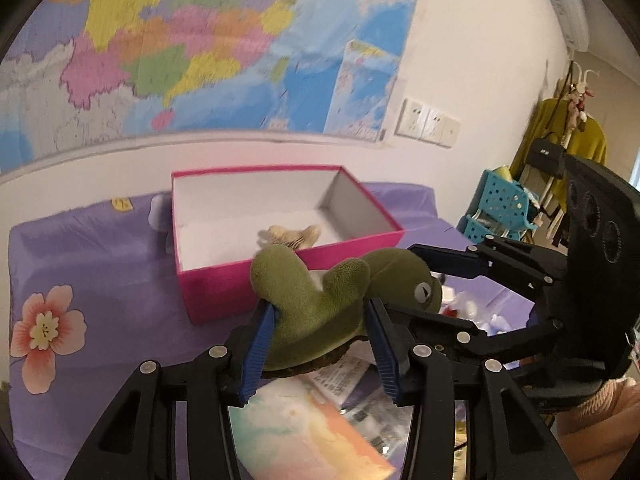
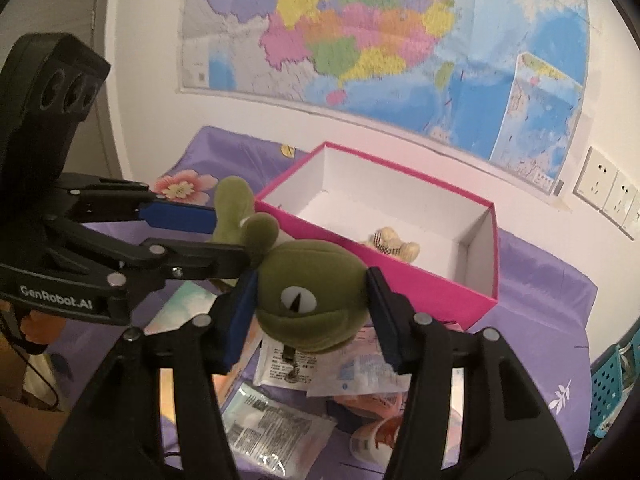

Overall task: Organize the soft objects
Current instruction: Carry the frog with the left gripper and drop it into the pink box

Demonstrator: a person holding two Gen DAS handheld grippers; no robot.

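A green plush turtle (image 1: 316,312) is held in the air by both grippers, just in front of an open pink box (image 1: 224,292). My left gripper (image 1: 320,336) is shut on the turtle's body and flippers. My right gripper (image 2: 310,304) is shut on the turtle's head (image 2: 312,300). The right gripper also shows in the left wrist view (image 1: 404,300), and the left one in the right wrist view (image 2: 228,236). The box (image 2: 400,280) has a white inside and holds a small beige plush toy (image 2: 394,244), also seen in the left wrist view (image 1: 294,235).
A purple flowered cloth (image 1: 80,264) covers the table. Under the grippers lie plastic packets (image 2: 276,424), printed wrappers (image 2: 352,372) and a colourful book (image 1: 312,432). A map (image 2: 360,40) hangs on the wall behind. Blue baskets (image 1: 500,204) stand to the right.
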